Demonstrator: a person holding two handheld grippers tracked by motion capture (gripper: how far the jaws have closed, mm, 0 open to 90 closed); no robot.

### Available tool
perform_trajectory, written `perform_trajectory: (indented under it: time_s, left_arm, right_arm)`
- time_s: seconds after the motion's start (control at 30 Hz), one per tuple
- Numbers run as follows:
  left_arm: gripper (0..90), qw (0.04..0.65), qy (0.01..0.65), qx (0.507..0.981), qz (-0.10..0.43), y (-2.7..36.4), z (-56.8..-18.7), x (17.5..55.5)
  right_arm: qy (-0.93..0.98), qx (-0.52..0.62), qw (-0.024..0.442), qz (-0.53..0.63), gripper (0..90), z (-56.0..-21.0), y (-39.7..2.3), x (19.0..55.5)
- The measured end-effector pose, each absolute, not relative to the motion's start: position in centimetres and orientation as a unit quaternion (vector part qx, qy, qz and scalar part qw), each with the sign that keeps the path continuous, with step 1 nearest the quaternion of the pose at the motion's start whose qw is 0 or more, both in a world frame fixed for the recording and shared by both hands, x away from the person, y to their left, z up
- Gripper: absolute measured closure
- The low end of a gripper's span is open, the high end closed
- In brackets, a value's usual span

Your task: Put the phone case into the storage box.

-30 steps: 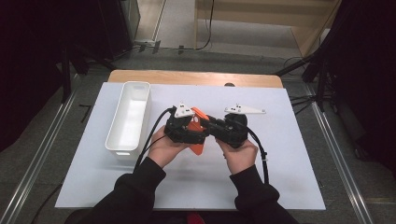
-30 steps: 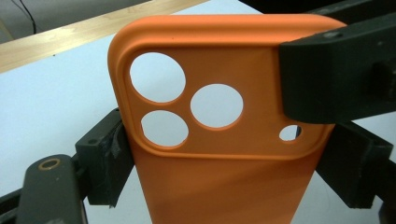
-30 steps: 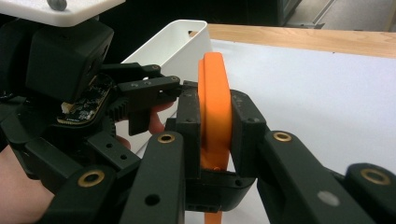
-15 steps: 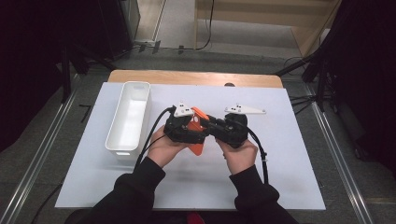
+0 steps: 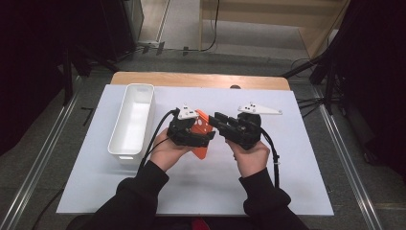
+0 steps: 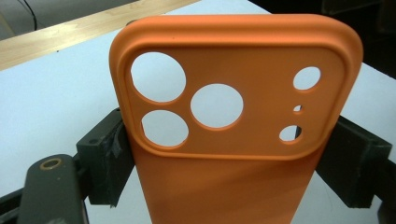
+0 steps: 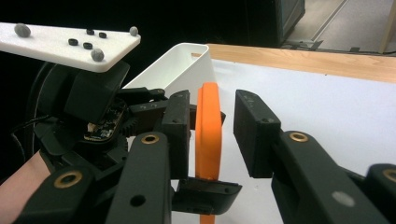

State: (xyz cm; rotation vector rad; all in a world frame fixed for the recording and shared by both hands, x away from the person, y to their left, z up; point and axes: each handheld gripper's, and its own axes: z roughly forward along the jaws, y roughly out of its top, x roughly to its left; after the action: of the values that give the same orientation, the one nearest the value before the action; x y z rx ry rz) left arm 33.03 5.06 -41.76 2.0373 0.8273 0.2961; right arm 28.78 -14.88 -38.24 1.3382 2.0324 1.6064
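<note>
- White sheeting covers the table (image 5: 287, 191), with a white rectangular bin (image 5: 134, 120) near its left edge.
- Left gripper (image 5: 203, 139) pinches an orange phone case (image 6: 233, 121) by its side edges, holding it above the table's middle.
- Right gripper (image 5: 215, 120) straddles the case edge-on; its jaws have just been opening, one pad close against the case, the other clear of it.

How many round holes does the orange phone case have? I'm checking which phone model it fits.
6 on the phone case: three large ones grouped at the left of the raised panel, and at its right a medium one on top, a tiny one below it, and a small one lowest. The covered lower part may hide more.
</note>
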Motion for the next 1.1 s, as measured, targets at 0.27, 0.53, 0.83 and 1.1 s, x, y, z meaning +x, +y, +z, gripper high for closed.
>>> perform_trajectory:
  time_s: [0.27,0.53,0.83,1.1]
  left_arm:
    - [15.8,0.445,0.34,0.821,0.113,5.5,-41.5,33.2]
    - [15.7,0.449,0.338,0.819,0.116,6.0,-41.3,33.3]
    - [15.8,0.442,0.332,0.825,0.118,6.4,-41.1,33.3]
    - [15.8,0.441,0.333,0.826,0.112,6.7,-40.8,33.3]
  right_arm:
    - [0.694,0.45,0.123,0.548,55.3,-38.2,-15.8,29.2]
    - [0.718,0.447,0.124,0.52,46.1,-39.1,-16.1,30.0]
    - [0.734,0.439,0.122,0.504,39.8,-40.1,-16.4,30.5]
    - [0.75,0.429,0.116,0.491,37.8,-41.1,-16.7,30.6]
